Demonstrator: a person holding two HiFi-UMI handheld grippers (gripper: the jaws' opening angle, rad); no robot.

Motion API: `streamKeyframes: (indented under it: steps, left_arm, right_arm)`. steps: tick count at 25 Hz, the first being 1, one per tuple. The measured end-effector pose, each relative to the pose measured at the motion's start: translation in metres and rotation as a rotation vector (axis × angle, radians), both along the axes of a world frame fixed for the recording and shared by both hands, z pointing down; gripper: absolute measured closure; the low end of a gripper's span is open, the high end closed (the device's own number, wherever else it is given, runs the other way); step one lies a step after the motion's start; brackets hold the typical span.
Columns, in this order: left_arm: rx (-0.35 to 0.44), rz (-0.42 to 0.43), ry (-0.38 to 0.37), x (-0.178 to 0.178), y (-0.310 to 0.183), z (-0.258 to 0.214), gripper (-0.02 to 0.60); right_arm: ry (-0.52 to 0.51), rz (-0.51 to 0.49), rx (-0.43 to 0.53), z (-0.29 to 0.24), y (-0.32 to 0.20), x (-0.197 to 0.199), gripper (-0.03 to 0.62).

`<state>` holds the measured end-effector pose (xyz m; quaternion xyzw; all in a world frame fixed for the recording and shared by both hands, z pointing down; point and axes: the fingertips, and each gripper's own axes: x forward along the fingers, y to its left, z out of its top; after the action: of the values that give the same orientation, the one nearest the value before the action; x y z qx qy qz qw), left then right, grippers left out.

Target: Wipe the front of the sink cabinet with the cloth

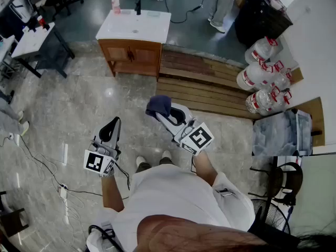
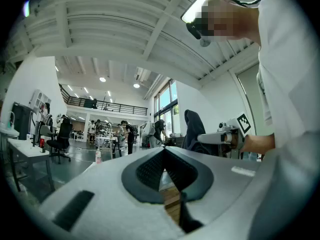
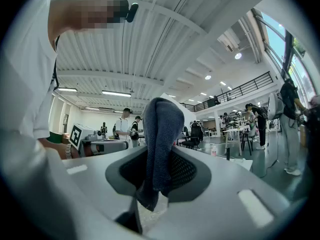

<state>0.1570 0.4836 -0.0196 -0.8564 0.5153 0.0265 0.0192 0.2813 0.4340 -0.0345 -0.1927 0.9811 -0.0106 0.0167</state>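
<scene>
Fingers on the right gripper (image 3: 161,154) pinch the cloth (image 3: 161,126) — tips hidden by it — left gripper (image 2: 164,154) fingers pressed together.

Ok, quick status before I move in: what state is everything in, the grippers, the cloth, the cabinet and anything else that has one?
left gripper: shut, nothing between its jaws.
right gripper: shut on the cloth.
cloth: bunched, clamped, held in the air.
sink cabinet: doors closed, well apart from both grippers.
pink bottle: upright on the sink top.
water jugs: caps on, piled by the wall.
</scene>
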Motion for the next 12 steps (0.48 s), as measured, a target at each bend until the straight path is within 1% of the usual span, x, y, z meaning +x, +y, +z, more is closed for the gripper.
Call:
streamKeyframes:
  steps: [12]
  left_arm:
    - [-0.004, 0.009, -0.009, 0.0019, 0.0012, 0.0027, 0.583]
  right_arm:
    - [-0.011, -0.014, 0.002, 0.0017, 0.0031, -0.0030, 0.485]
